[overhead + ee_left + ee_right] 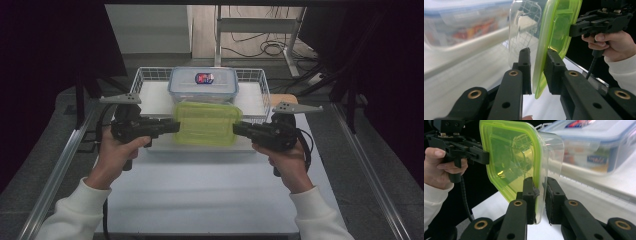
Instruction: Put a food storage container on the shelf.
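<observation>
Box [207, 125]: green-lidded, off the table, just in front of the basket [260, 82].
Left gripper [175, 126]: clamped on its left edge.
Right gripper [236, 129]: clamped on its right edge.

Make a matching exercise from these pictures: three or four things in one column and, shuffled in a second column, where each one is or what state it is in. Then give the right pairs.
Things
1. green-lidded box
2. blue-lidded box
3. wire basket
4. table

Places or states
A. sits inside the wire basket
B. stands at the far end of the table
C. held up by its two ends, left claw and right claw each shut on an edge
D. white top, under the person's hands

Pairs: 1-C, 2-A, 3-B, 4-D
</observation>
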